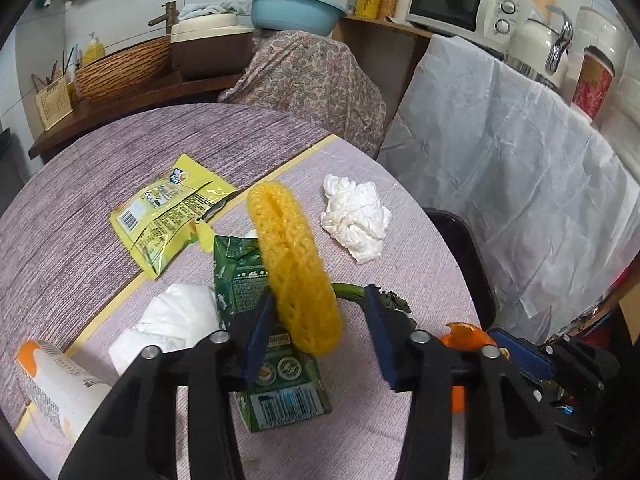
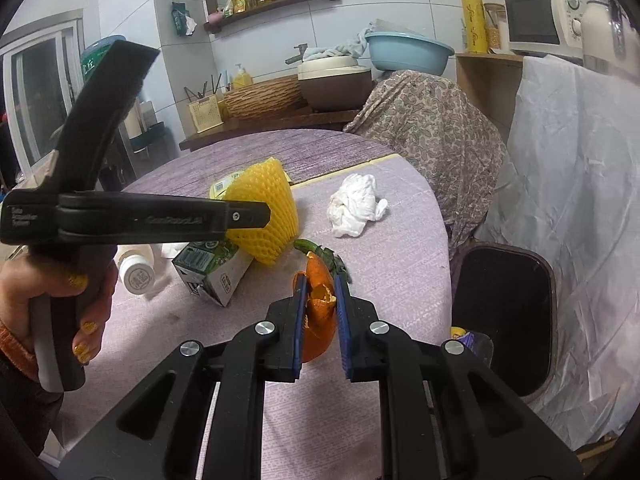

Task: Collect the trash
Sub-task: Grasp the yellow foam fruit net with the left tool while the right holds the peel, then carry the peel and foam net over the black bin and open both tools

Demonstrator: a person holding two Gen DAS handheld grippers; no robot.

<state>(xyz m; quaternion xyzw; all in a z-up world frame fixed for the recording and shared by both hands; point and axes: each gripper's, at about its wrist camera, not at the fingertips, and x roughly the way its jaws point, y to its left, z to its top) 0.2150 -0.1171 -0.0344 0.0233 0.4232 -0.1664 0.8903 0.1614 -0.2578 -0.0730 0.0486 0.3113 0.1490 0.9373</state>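
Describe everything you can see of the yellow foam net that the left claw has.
The yellow foam net is a soft mesh fruit sleeve of open diamond cells, folded flat into a loop. It is lifted off the table, standing up from the left claw, whose left pad presses its lower end; the right pad's contact is unclear. Below it lies the green carton. No tears or stains show.

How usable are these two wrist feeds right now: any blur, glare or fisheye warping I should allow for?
Left wrist view: strong fisheye bend at the edges, dark corners; the yellow foam net and green carton read sharply, the left gripper soft up close. Right wrist view: same warping; the orange peel in the right gripper is clear, the window at left washed out. No strong glare on the table.
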